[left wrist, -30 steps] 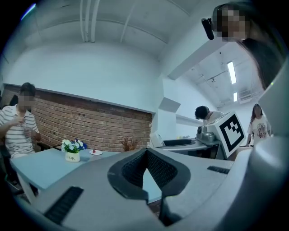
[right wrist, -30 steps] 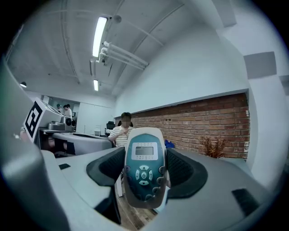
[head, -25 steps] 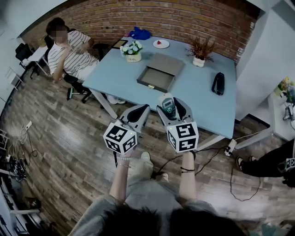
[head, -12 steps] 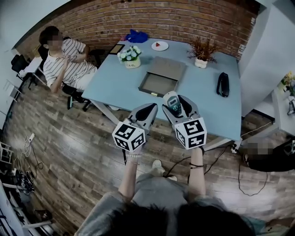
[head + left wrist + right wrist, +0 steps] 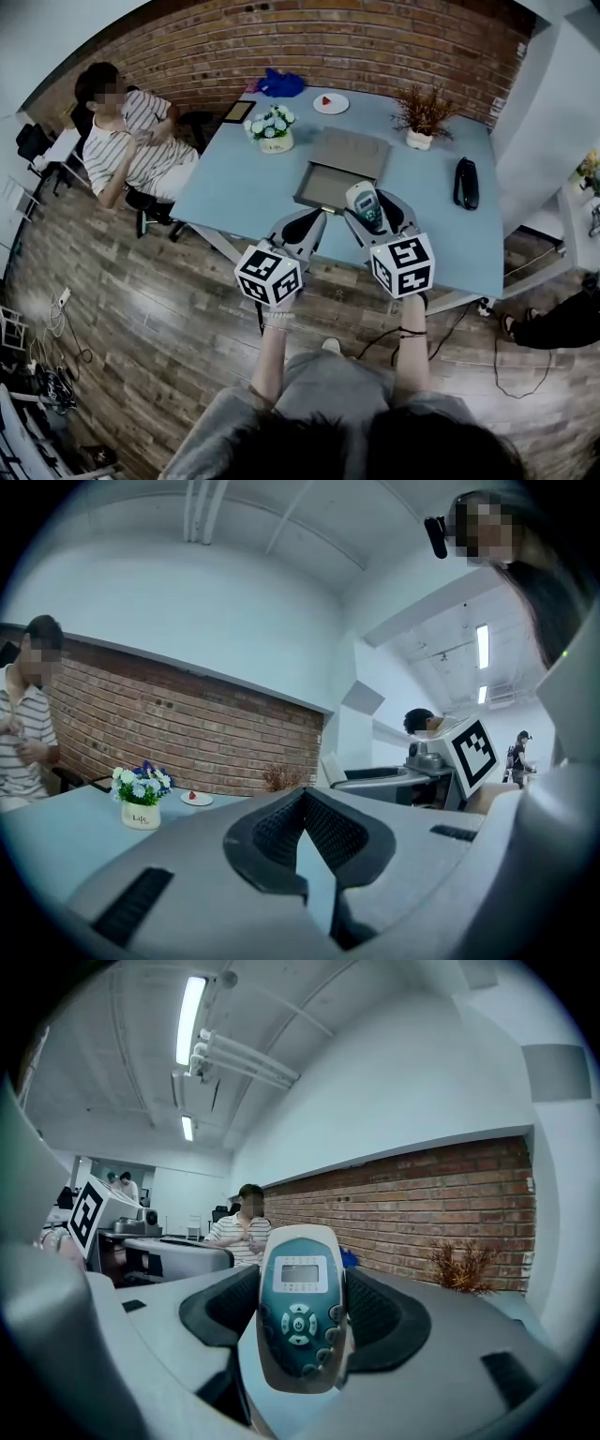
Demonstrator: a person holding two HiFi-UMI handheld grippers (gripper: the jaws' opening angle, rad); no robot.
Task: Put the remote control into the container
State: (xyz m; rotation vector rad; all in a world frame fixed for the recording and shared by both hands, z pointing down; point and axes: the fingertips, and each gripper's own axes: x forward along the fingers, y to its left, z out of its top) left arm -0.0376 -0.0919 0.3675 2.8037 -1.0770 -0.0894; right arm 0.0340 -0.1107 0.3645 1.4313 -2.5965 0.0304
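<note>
Right claw (image 5: 372, 210) is clamped on the remote control (image 5: 302, 1307), which sticks up out of its jaws with the screen and buttons facing back at the claw's camera. Left claw (image 5: 302, 801) sits just to its left, tips pinched together on nothing. The open container (image 5: 325, 187) is on the table (image 5: 234, 183) just past both claws' tips, remote not in it yet.
</note>
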